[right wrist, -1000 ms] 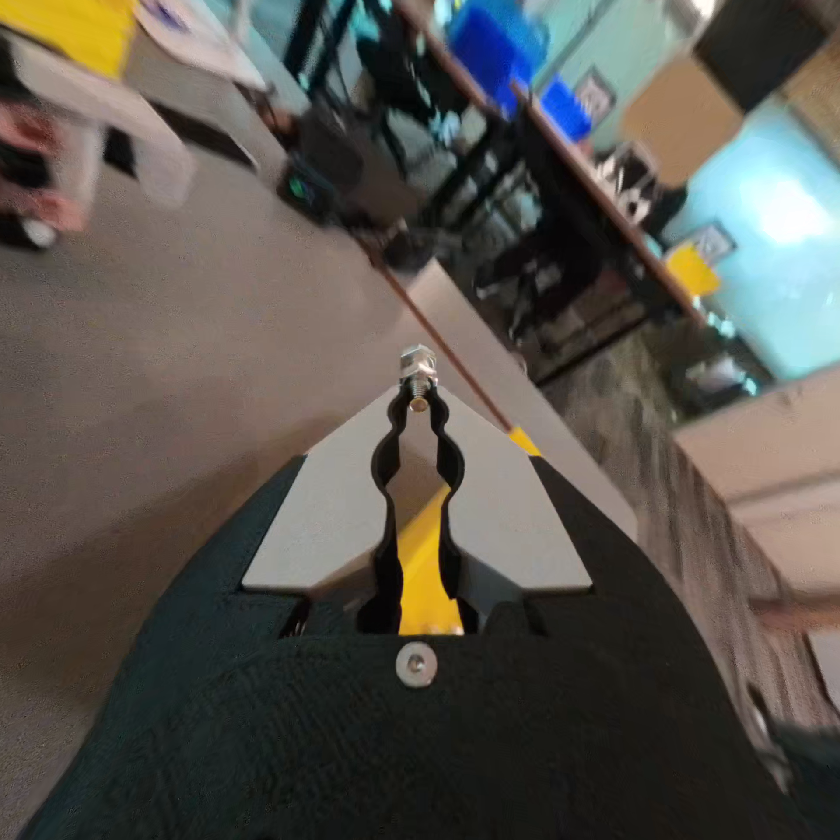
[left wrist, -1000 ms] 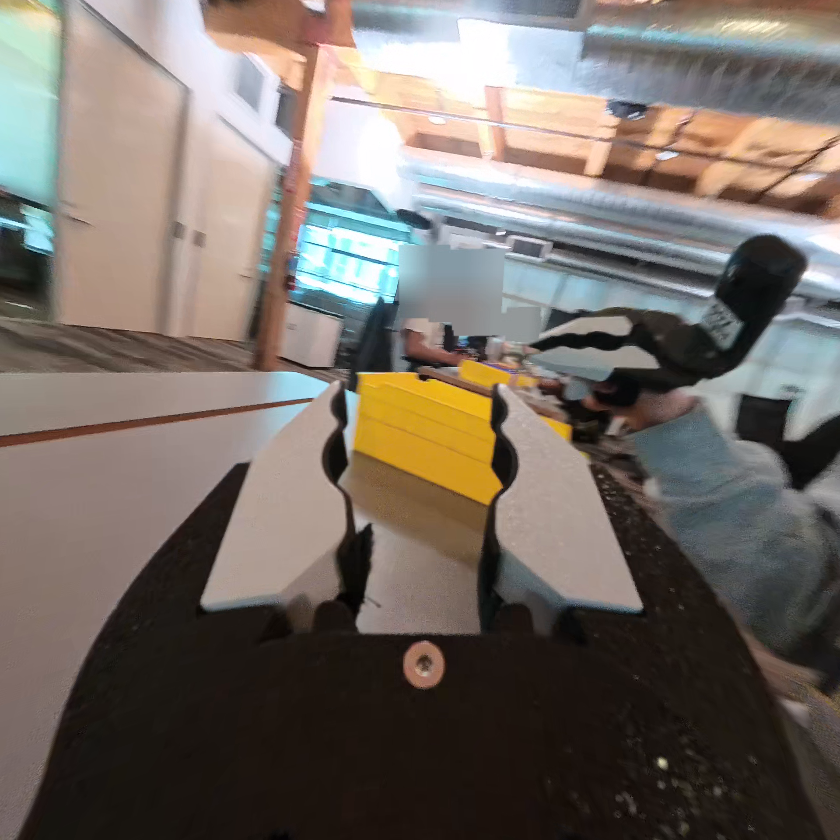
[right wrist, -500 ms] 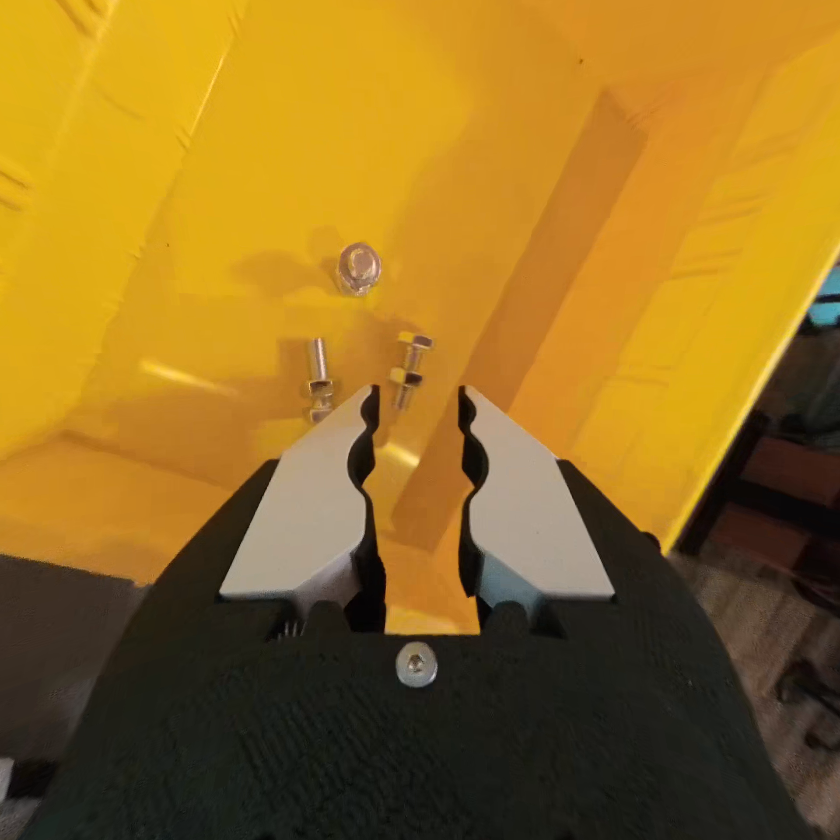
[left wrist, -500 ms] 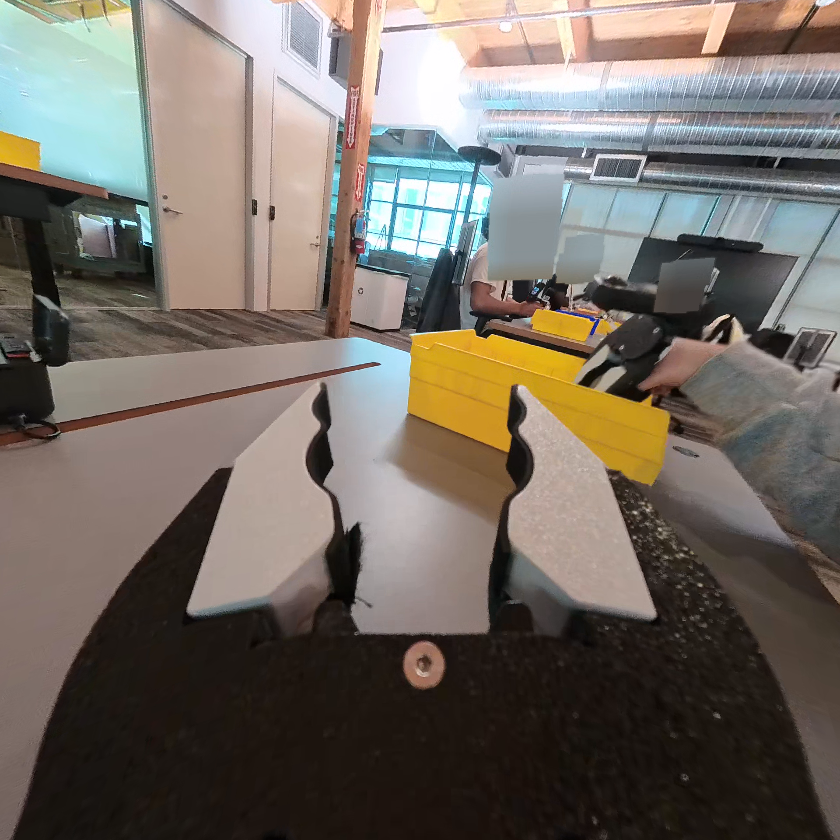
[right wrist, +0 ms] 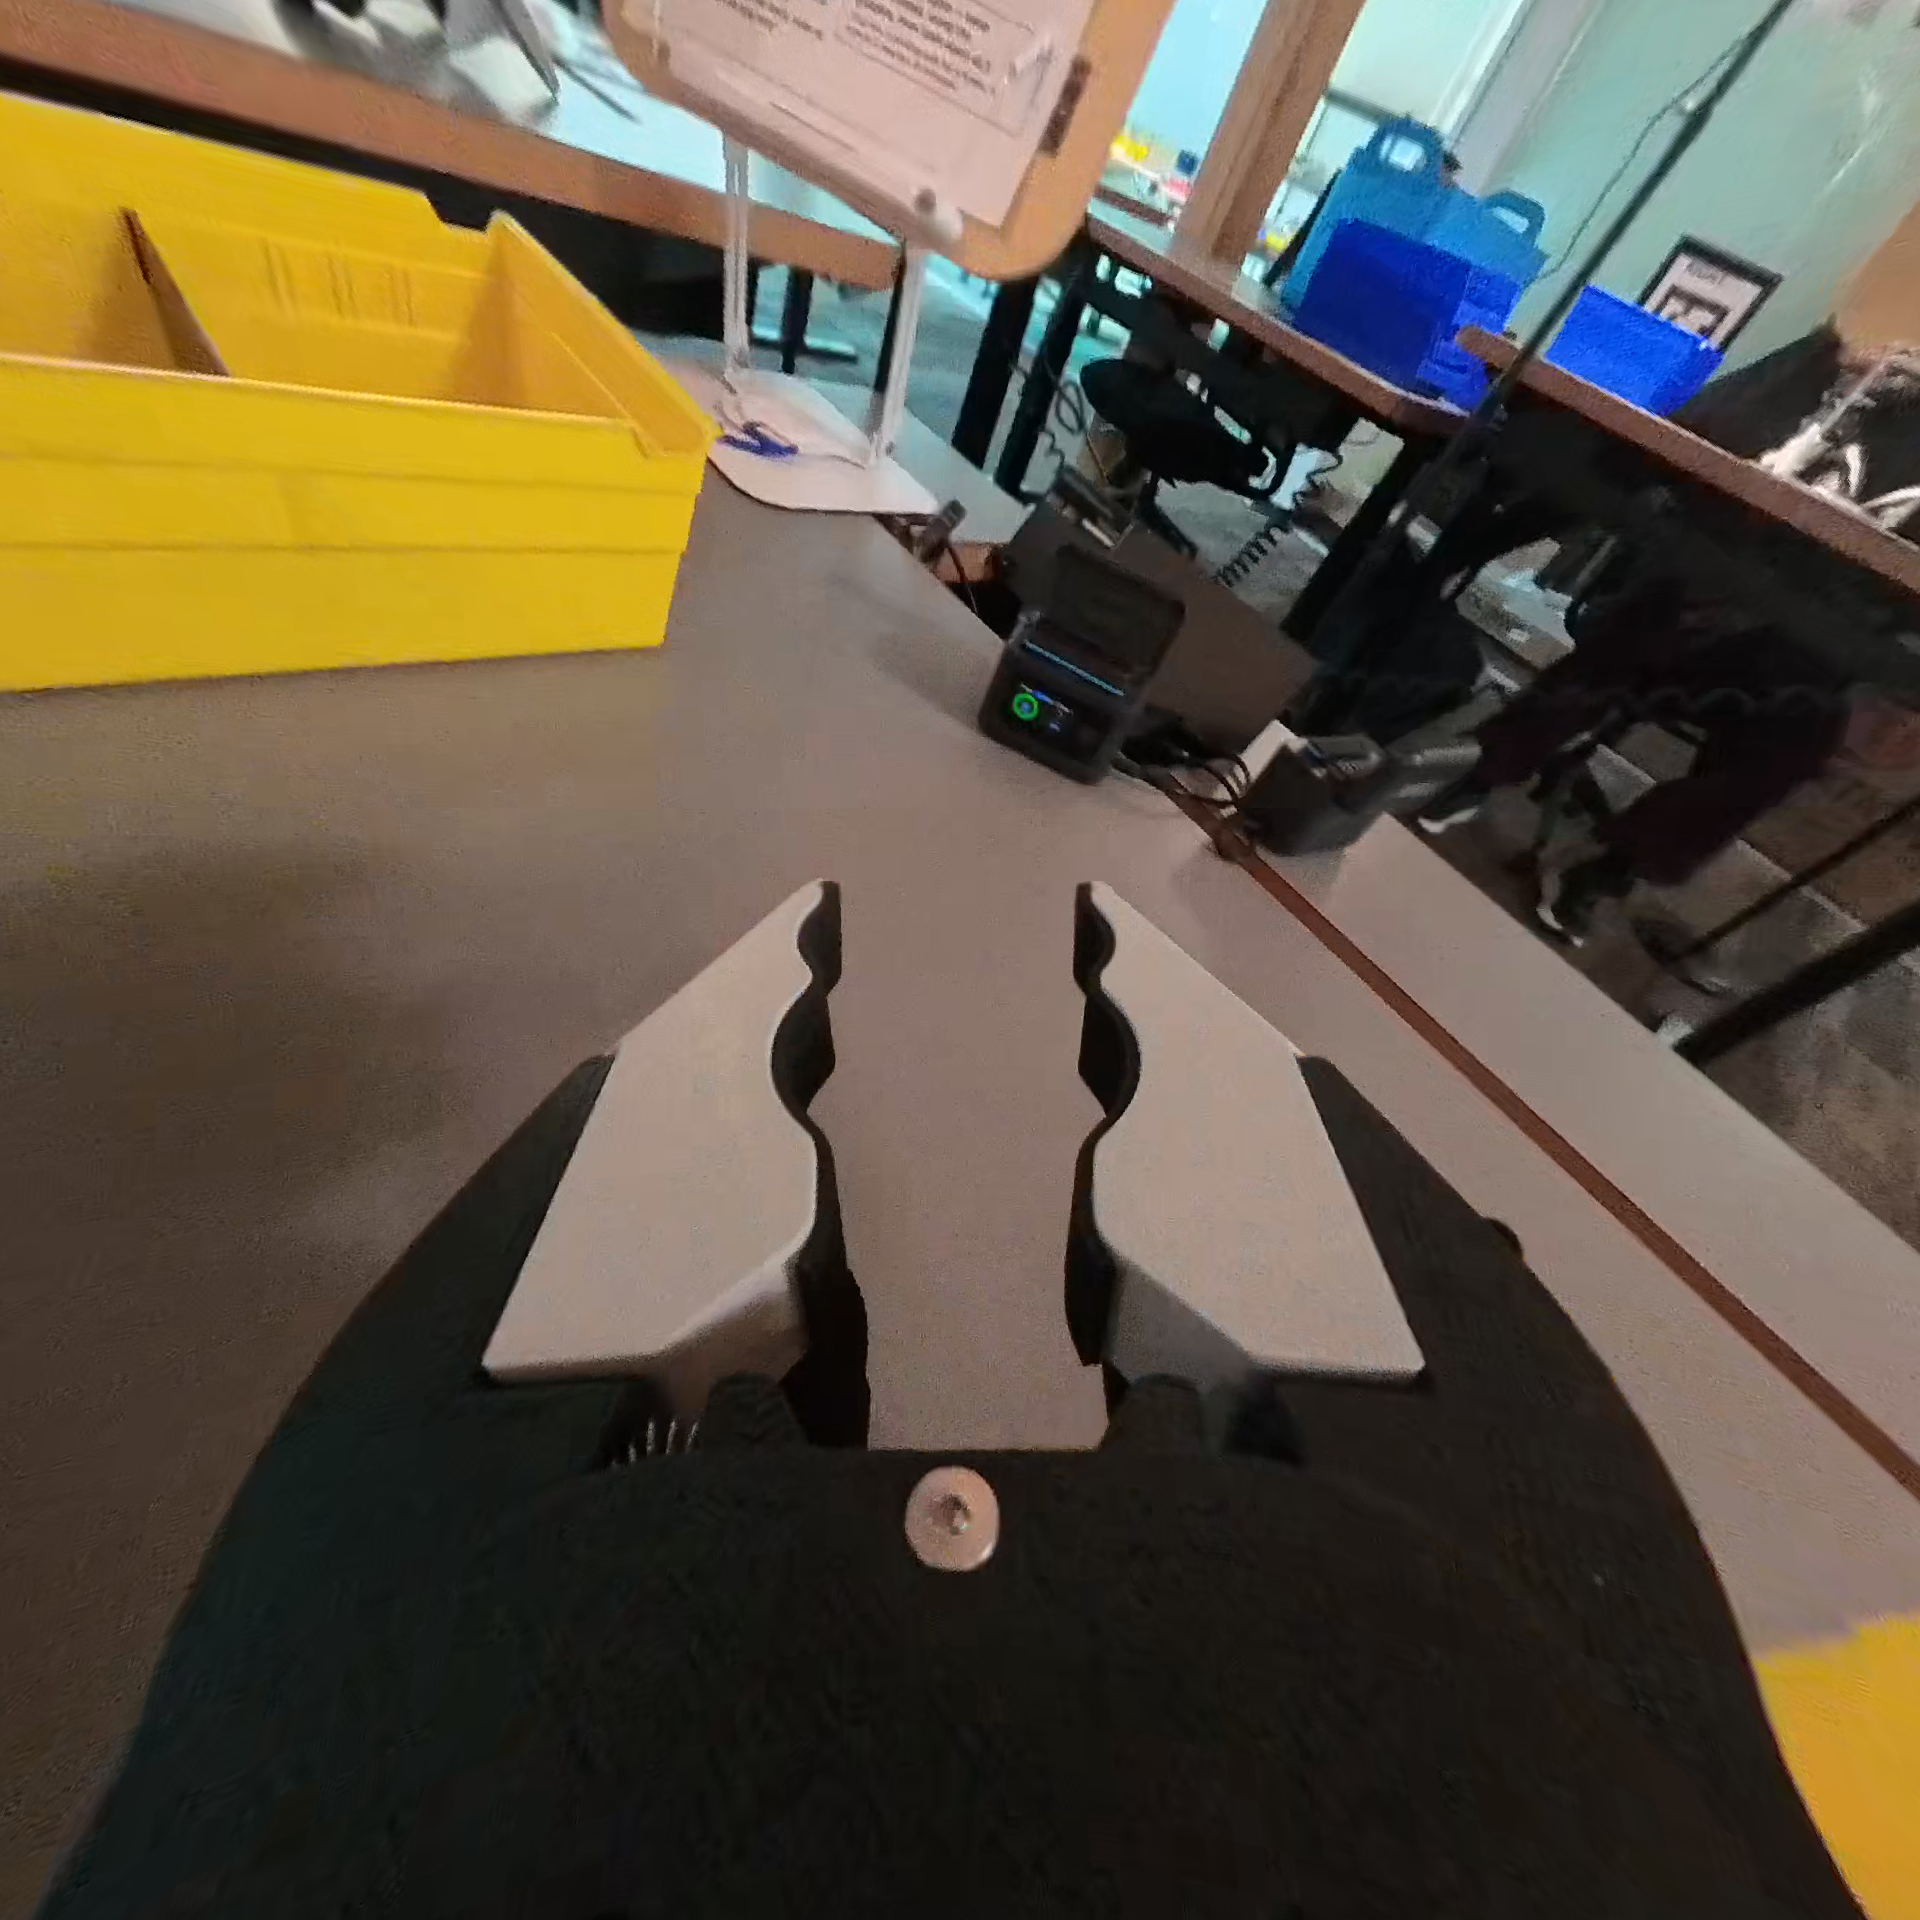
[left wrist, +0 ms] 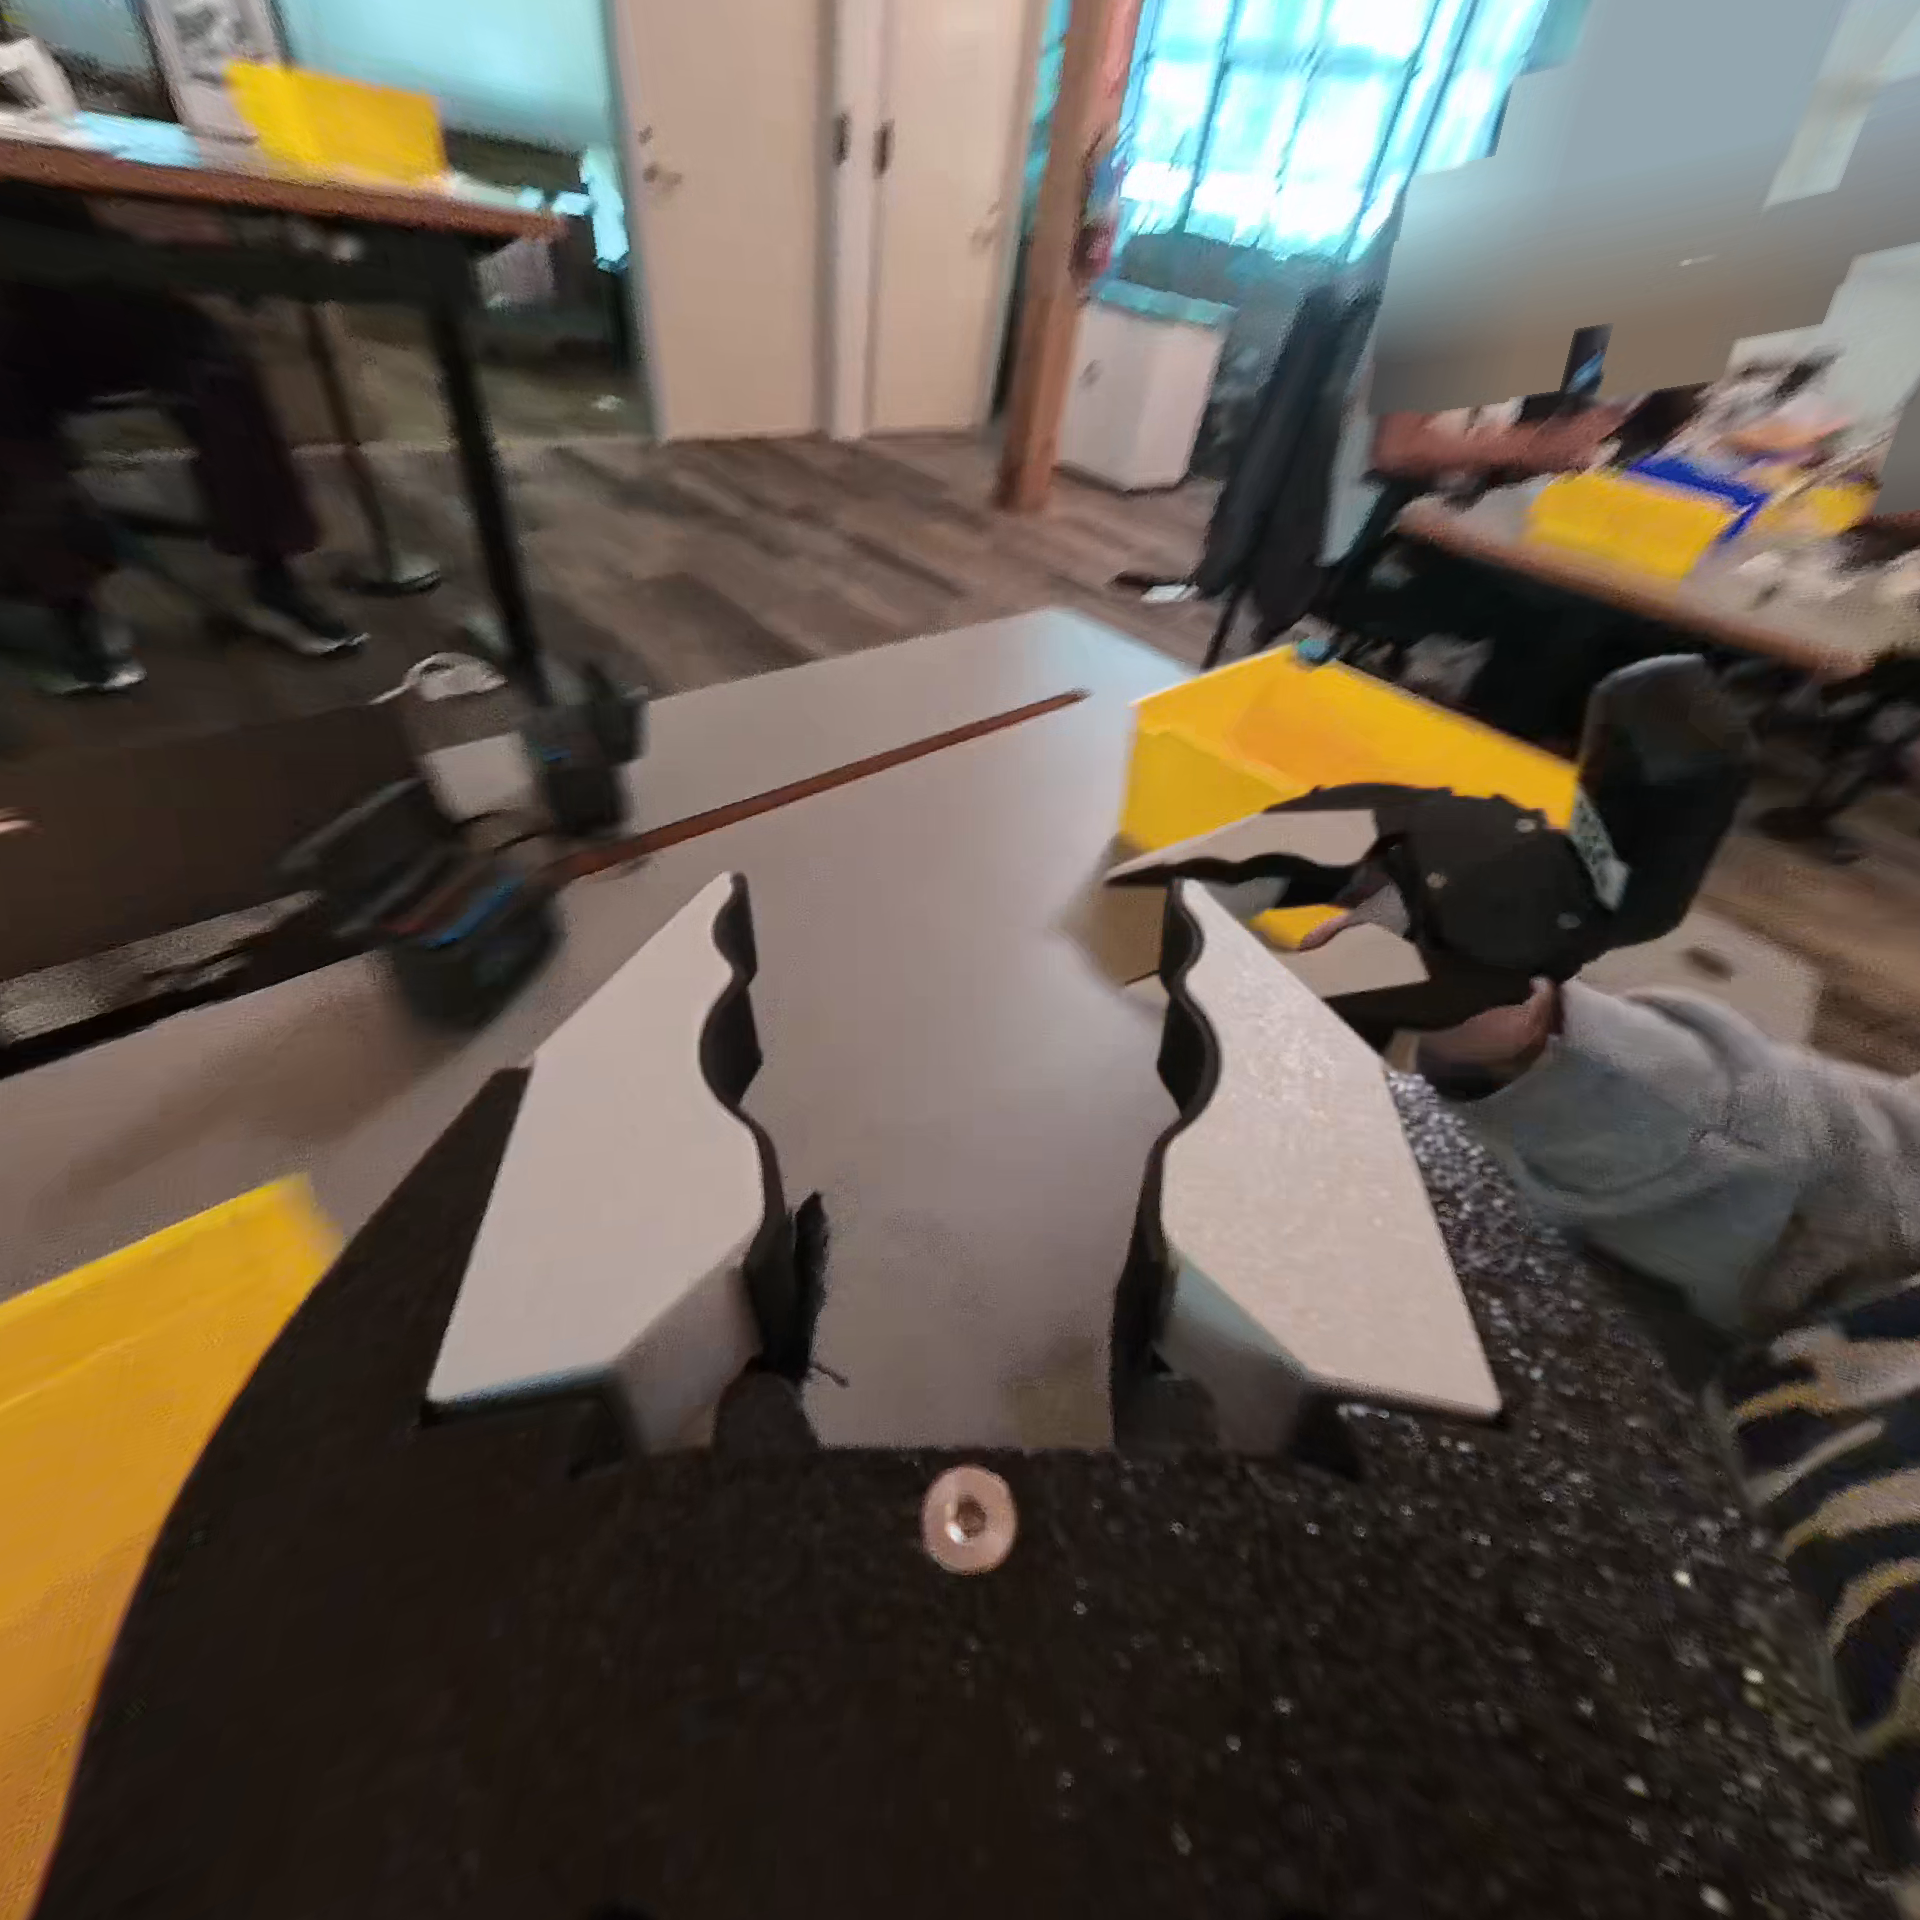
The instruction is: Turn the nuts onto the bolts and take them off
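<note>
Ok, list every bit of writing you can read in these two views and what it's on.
Clipped sheet: printed lines, too blurred to read.
Framed sign: blurred.
Black device screen: a green ring, no legible words.
Sticker on the right gripper: a code pattern, no words.

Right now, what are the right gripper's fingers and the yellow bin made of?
Fingers: pale grey, matte, faintly grainy faces; probably printed plastic, though coated metal can't be excluded. Yellow bin: moulded plastic, judging by its uniform colour, smooth semi-gloss walls and ribbed sides.
</note>
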`<state>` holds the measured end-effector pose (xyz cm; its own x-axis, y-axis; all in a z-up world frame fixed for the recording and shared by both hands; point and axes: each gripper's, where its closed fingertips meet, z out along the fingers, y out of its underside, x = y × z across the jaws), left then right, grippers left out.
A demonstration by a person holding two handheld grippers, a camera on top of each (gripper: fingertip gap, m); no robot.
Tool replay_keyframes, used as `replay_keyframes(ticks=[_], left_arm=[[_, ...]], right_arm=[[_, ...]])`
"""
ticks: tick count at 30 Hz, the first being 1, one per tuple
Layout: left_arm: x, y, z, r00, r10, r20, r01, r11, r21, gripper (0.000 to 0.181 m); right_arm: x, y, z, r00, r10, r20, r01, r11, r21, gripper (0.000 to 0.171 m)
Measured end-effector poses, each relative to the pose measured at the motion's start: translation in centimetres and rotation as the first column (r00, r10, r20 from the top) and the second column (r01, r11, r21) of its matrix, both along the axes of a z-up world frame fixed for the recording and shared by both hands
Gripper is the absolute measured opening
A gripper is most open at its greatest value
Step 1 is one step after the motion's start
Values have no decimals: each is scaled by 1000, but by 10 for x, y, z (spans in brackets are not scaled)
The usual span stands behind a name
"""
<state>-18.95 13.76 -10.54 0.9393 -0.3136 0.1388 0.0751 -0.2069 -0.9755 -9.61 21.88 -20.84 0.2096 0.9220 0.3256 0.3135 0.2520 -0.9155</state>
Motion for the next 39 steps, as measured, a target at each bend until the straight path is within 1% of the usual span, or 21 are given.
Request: replay_keyframes(ticks=[2, 3, 4, 6, 7, 8, 9, 10, 12, 14, 16, 17, 20, 22, 25, 28, 30, 33, 35, 37, 39], left_arm=[[-58, -16, -5, 990, 68, -122, -78, 994, -75, 69], [-86, -24, -13, 978, 86, -188, -110, 986, -124, 68], [-108, -31, -21, 969, 62, -240, -106, 978, -177, 58], [-134, -44, -43, 951, -82, -298, -8, 957, -291, 56], [-145, -51, -59, 930, -174, -325, 44, 928, -371, 54], [-163, -56, -77, 910, -212, -357, 26, 887, -461, 54], [-179, -61, -96, 898, -253, -360, 8, 827, -562, 53], [-187, -66, -112, 894, -306, -327, 21, 759, -651, 52], [-183, -72, -135, 877, -433, -209, 137, 643, -754, 50], [-174, -72, -149, 810, -570, -137, 266, 566, -780, 49], [-174, -62, -162, 745, -645, -168, 300, 550, -779, 48], [-175, -54, -169, 740, -648, -181, 294, 553, -779, 47], [-163, -42, -186, 737, -666, -117, 349, 522, -778, 48], [-162, -36, -197, 692, -698, -183, 342, 540, -769, 50], [-166, -29, -206, 604, -740, -297, 333, 573, -749, 52], [-167, -21, -208, 558, -763, -326, 359, 576, -734, 56], [-165, -17, -209, 527, -788, -317, 387, 555, -737, 59], [-152, -18, -207, 459, -843, -280, 480, 500, -721, 56], [-148, -17, -210, 416, -868, -271, 498, 467, -731, 56], [-141, -17, -213, 388, -886, -253, 513, 436, -740, 54], [-142, -17, -223, 348, -901, -260, 476, 409, -778, 53]], right_arm=[[-24, 6, -10, 998, -1, -65, 2, 1000, 18, 43], [-33, 9, -15, 996, -4, -94, 7, 1000, 29, 43], [-40, 12, -19, 992, -4, -126, 10, 999, 45, 42], [-51, 19, -24, 984, -10, -175, 27, 996, 90, 42], [-55, 22, -25, 980, -11, -198, 36, 992, 124, 42], [-58, 25, -25, 975, -13, -220, 50, 986, 160, 42], [-61, 27, -24, 972, -12, -236, 60, 979, 196, 42], [-63, 29, -24, 969, -9, -245, 65, 972, 224, 42], [-66, 35, -24, 968, -16, -252, 79, 966, 244, 40], [-68, 42, -23, 965, -38, -260, 103, 964, 244, 39], [-67, 45, -21, 961, -50, -270, 120, 961, 248, 38], [-67, 44, -20, 961, -50, -273, 123, 959, 257, 37], [-68, 42, -20, 962, -51, -267, 130, 949, 288, 35], [-69, 41, -21, 965, -51, -256, 129, 946, 297, 34], [-68, 42, -22, 966, -59, -252, 134, 947, 291, 34], [-68, 44, -22, 965, -66, -253, 139, 949, 284, 34], [-68, 43, -22, 965, -65, -252, 139, 948, 286, 34], [-68, 42, -22, 966, -58, -253, 133, 948, 289, 34], [-68, 42, -22, 966, -58, -253, 132, 949, 286, 34], [-68, 42, -22, 965, -56, -256, 131, 950, 283, 34], [-68, 41, -21, 964, -51, -260, 126, 951, 283, 34]])
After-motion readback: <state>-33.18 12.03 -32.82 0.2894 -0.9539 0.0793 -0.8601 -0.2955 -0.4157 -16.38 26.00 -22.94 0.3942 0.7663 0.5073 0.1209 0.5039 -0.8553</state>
